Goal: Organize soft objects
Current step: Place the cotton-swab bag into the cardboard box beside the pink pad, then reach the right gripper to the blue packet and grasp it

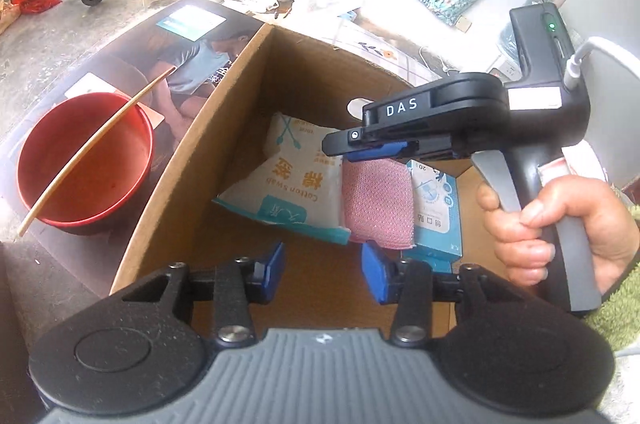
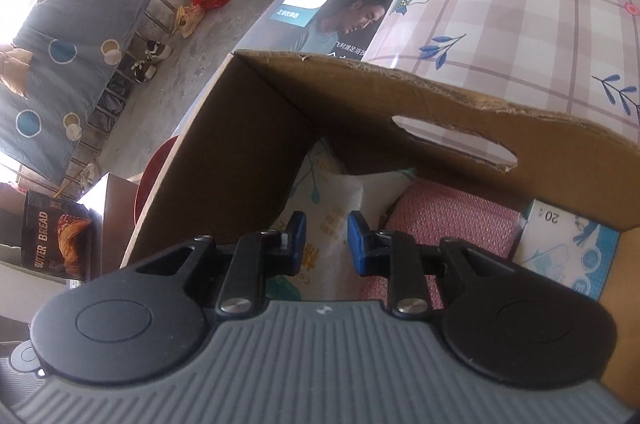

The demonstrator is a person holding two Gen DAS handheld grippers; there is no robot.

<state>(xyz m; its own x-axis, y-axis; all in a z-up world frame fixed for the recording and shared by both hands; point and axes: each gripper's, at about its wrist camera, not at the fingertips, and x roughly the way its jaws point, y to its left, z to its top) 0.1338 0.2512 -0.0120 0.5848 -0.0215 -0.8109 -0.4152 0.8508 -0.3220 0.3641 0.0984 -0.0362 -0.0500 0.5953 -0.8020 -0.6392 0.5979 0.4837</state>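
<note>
Your left gripper (image 1: 323, 270) has blue pads on black linkage arms with silver screws, above a ribbed grey housing between two round black discs. Your right gripper (image 1: 374, 149), at the right of the frame, is black with white "DAS" lettering, a green light, a white cable and a grey trigger. Your right hand (image 1: 560, 228) wears a fuzzy green sleeve (image 1: 612, 308).
</note>
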